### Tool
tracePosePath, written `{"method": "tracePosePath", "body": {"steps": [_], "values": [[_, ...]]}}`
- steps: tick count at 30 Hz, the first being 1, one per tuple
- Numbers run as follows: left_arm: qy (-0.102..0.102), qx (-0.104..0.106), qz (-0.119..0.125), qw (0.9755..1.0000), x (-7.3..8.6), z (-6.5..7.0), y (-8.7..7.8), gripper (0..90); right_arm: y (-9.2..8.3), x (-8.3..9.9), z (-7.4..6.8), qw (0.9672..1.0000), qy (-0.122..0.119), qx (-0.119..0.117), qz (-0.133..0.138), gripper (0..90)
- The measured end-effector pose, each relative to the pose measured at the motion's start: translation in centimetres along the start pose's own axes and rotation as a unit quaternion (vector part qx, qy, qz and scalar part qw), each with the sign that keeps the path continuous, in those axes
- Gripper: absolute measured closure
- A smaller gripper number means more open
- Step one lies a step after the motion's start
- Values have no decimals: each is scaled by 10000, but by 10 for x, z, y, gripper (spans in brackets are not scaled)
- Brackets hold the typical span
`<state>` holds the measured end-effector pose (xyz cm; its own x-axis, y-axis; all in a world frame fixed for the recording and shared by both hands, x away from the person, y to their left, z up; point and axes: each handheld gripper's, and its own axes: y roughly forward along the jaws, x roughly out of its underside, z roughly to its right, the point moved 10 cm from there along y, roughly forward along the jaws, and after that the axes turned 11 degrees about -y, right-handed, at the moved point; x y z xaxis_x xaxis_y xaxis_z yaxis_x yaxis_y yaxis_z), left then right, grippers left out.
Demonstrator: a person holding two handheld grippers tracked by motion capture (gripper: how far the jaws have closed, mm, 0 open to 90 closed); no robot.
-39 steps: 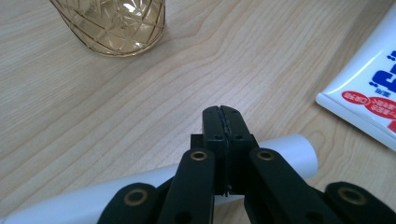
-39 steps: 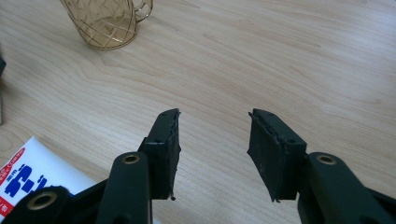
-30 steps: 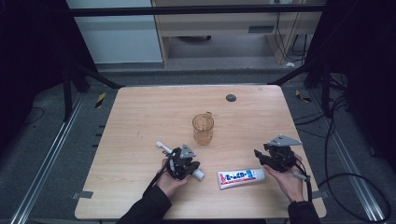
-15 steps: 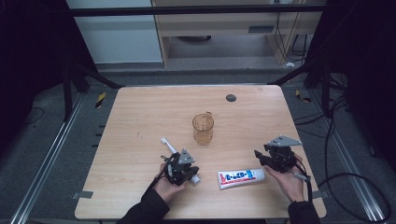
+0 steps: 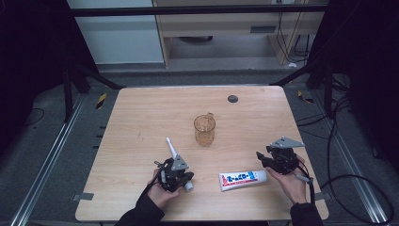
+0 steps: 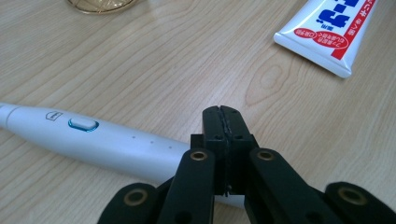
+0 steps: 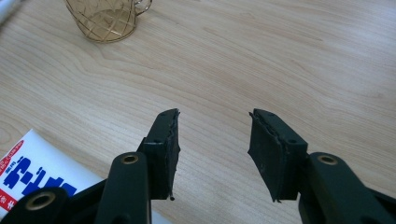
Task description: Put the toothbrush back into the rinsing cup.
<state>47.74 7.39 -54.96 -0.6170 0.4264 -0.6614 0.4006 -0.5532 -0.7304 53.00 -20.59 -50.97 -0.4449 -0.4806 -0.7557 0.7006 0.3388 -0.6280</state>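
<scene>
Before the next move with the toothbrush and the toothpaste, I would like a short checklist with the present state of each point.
1. Left tool shut: ok, jaws meet with nothing between them.
2. Toothbrush gripped: not ok, it lies on the table under the shut jaws.
3. Right tool open: ok, jaws stand apart and hold nothing.
4. Toothpaste tube within reach: ok, it lies flat just beside the right tool.
5. Glass cup upright: ok, apart from both tools.
6. Tube cap closed: cannot tell.

On the white toothpaste tube (image 6: 334, 32) with red and blue print, we see large blue Japanese characters and small white ones on red, none of which we can read.
</scene>
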Motion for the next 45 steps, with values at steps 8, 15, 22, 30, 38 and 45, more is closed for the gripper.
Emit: {"method": "tracePosePath", "body": {"steps": [8,15,22,30,38,45], "values": [[-17,39,-24,10000,8,0,-5,899,0,0,0,10000,-8,-4,-13,523],[-49,49,-98,9999,15,-1,-8,899,0,1,-1,10000,-7,-14,-15,523],[-103,41,-122,9999,24,-2,-13,899,0,1,0,10000,-19,-2,-13,523],[-212,-13,-105,9997,32,-11,-26,899,0,1,-1,10000,-10,-13,-18,523],[-318,-51,-76,9995,40,-18,-34,899,1,2,-2,10000,-16,-34,-42,522],[-378,-88,-20,9992,42,-22,-40,899,0,1,0,10000,-22,-15,-24,522]]}}
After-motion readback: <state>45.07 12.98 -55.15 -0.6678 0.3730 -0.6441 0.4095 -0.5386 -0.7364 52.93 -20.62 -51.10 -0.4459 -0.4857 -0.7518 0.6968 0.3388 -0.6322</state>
